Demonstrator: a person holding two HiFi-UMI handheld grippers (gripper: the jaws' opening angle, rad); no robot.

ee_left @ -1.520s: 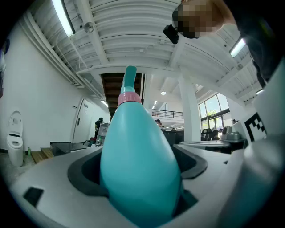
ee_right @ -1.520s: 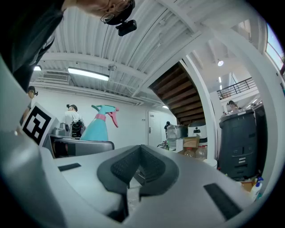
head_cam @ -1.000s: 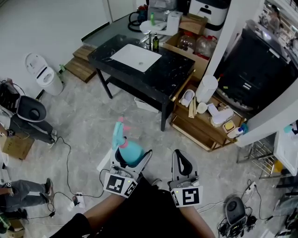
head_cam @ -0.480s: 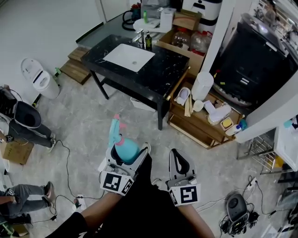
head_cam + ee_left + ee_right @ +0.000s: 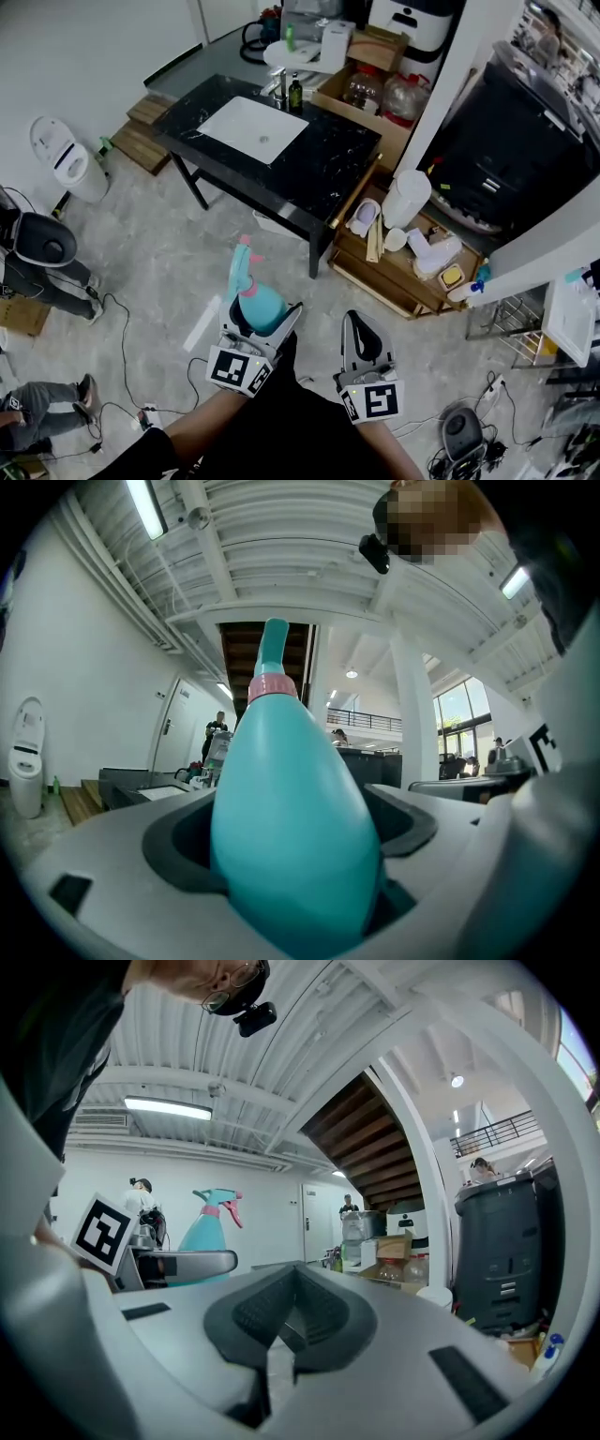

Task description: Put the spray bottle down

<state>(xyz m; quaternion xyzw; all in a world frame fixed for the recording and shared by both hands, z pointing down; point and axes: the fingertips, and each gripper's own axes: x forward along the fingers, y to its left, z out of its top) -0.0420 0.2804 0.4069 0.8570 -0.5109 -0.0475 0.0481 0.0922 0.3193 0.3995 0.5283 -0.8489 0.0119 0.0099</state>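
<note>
Left gripper [image 5: 262,317]: fingers remain clamped on the spray bottle [image 5: 255,300], which is upright and carried above the floor. Over the last second the black tabletop [image 5: 330,157] at 12 o'clock has only shifted slightly in view. It is well apart, so set-down has probably not begun. Right gripper [image 5: 364,339]: fingers pressed together, empty.

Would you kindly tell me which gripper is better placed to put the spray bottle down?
Left. The left gripper is shut on the teal spray bottle, holding it upright; the right gripper is shut with nothing between its jaws.
</note>
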